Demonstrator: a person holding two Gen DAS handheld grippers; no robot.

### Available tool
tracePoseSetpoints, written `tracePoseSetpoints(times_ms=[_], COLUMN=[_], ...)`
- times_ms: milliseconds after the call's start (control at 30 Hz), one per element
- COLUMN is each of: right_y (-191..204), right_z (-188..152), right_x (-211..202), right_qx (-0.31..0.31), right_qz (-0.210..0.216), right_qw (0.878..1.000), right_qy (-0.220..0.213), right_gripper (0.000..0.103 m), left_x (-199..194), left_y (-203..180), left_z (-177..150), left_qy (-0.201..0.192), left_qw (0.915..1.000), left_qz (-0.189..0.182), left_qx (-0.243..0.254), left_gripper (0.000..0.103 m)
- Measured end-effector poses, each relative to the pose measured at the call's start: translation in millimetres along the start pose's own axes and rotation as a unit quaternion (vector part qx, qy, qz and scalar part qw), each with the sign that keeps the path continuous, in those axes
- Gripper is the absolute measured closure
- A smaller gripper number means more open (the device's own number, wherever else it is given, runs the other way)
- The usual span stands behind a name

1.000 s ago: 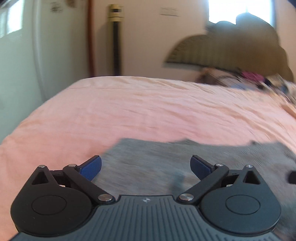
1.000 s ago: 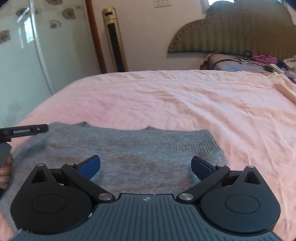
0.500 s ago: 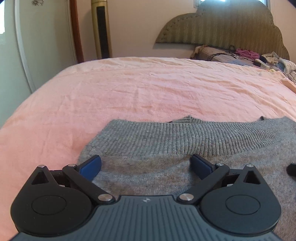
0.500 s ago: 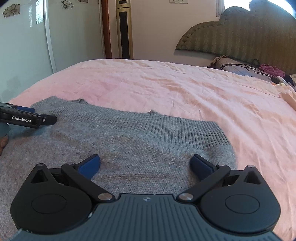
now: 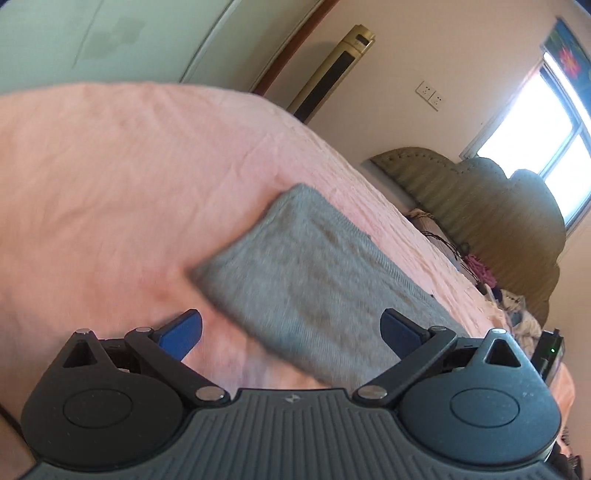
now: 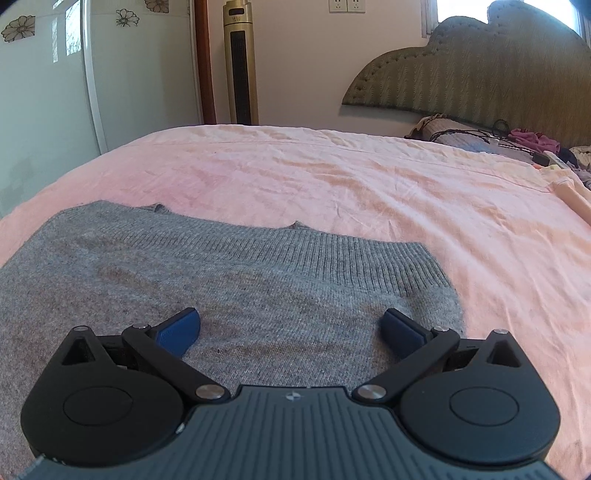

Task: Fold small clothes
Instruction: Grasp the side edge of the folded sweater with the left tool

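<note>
Grey knit sweater lies flat on the pink bed — soft, limp, light; its ribbed hem offers grip. Both grippers' fingers stand apart, empty.

A wide bed fills the room, spread with a creased pink sheet. At its head stands an olive-green padded headboard with a scalloped top, and a jumble of pillows, cables and clothes lies against it. Behind the bed the wall is cream, carrying a pair of white sockets. A tall gold tower fan stands beside a brown wooden door frame. A pale glossy wardrobe door bears flower decals. Bright daylight floods through the window.
</note>
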State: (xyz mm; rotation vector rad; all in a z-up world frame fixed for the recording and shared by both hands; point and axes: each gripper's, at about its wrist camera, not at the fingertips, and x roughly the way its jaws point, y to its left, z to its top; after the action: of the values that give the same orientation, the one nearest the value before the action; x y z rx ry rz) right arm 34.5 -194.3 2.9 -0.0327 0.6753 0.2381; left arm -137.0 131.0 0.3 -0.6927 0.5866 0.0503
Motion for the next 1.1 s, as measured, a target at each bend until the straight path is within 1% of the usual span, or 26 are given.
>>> tracePoseSetpoints(times_ms=[33,67,133,200,267,300,333,400,467,533,567,600,667,733,767,867,933,967,1000,1033,1067,1100], right_y=[-0.1,-0.2,-0.3,-0.4,-0.6,-0.8,-1.2,-2.2,-3.5,-4.0,-4.1,-4.1,-4.1,-4.2,-4.2,-4.3,0.4,5.0,11.1,19.1,30.4,45.7], right_z=[0.0,0.1,0.1,0.1,-0.1,-0.2,-0.4,-0.8,-0.9,-1.1,-1.2,-1.2,-1.2,-1.2,-1.2,0.1,9.5,18.2,28.1,37.9,47.9,57.8], right_x=[0.0,0.0,0.0,0.0,-0.3,-0.6,-1.0,-1.4,-1.8,-1.7,-1.8,-1.8,-1.8,-1.8,-1.7,-1.3,-1.7,-4.5,-9.8,-15.1,-17.0,-15.6], right_qx=[0.000,0.001,0.001,0.002,0.003,0.004,0.005,0.008,0.011,0.012,0.012,0.012,0.012,0.012,0.012,0.011,0.009,0.023,0.044,0.062,0.075,0.081], right_qz=[0.000,0.000,0.000,-0.001,0.000,-0.001,-0.001,-0.001,-0.001,-0.001,-0.001,-0.001,-0.001,-0.001,-0.001,-0.001,-0.015,-0.026,-0.014,0.028,0.084,0.138], right_qw=[1.000,1.000,1.000,1.000,1.000,1.000,1.000,1.000,1.000,1.000,1.000,1.000,1.000,1.000,1.000,1.000,1.000,0.999,0.999,0.997,0.993,0.986], right_qy=[0.000,0.000,-0.001,-0.001,-0.001,-0.002,-0.003,-0.004,-0.004,-0.004,-0.004,-0.004,-0.004,-0.004,-0.004,0.000,0.015,0.023,0.024,0.024,0.033,0.049], right_gripper=[0.000,0.000,0.000,0.000,0.000,0.000,0.000,0.000,0.000,0.000,0.000,0.000,0.000,0.000,0.000,0.000,0.000,0.000,0.000,0.000,0.000,0.000], left_x=[2.4,4.3,14.5,29.4,39.7,42.4,46.1,55.8,62.1,63.6,63.2,62.4,61.6,57.6,54.4,50.8,49.9,48.2,47.3,46.7,46.5,46.6], left_y=[1.7,0.5,-0.3,-1.1,-0.9,0.2,1.5,4.2,7.9,5.4,4.6,3.8,-2.2,-17.6,-28.1,-47.1,-51.1,-53.7,-57.1,-62.7,-66.1,-69.0], left_z=[-1.4,-0.9,5.3,14.3,17.8,19.0,22.0,26.5,28.3,29.6,29.6,29.5,29.0,25.4,21.8,8.5,2.0,-0.8,-3.6,-7.0,-10.0,-13.1], left_qy=[0.004,-0.002,0.011,0.020,0.007,0.002,0.000,0.011,0.023,0.021,0.017,0.014,0.008,-0.006,-0.018,-0.043,-0.050,-0.054,-0.058,-0.062,-0.065,-0.068], left_qw=[0.9999,0.9999,0.9993,0.9987,0.9984,0.9979,0.9973,0.9962,0.9955,0.9962,0.9965,0.9969,0.9982,0.9994,0.9980,0.9902,0.9865,0.9841,0.9813,0.9778,0.9744,0.9710], left_qz=[-0.006,-0.007,-0.019,-0.032,-0.030,-0.027,-0.023,-0.011,0.002,0.016,0.020,0.029,0.034,0.033,0.032,0.035,0.038,0.038,0.038,0.039,0.037,0.036], left_qx=[-0.009,-0.011,-0.029,-0.036,-0.048,-0.059,-0.069,-0.086,-0.092,-0.083,-0.079,-0.072,-0.049,0.010,0.051,0.129,0.151,0.165,0.179,0.196,0.212,0.227], left_gripper=[0.000,0.000,0.000,0.000,0.000,0.005,0.012,0.055,0.066,0.071,0.079,0.094,0.096,0.097,0.097,0.097,0.097,0.097,0.097,0.097,0.096,0.096])
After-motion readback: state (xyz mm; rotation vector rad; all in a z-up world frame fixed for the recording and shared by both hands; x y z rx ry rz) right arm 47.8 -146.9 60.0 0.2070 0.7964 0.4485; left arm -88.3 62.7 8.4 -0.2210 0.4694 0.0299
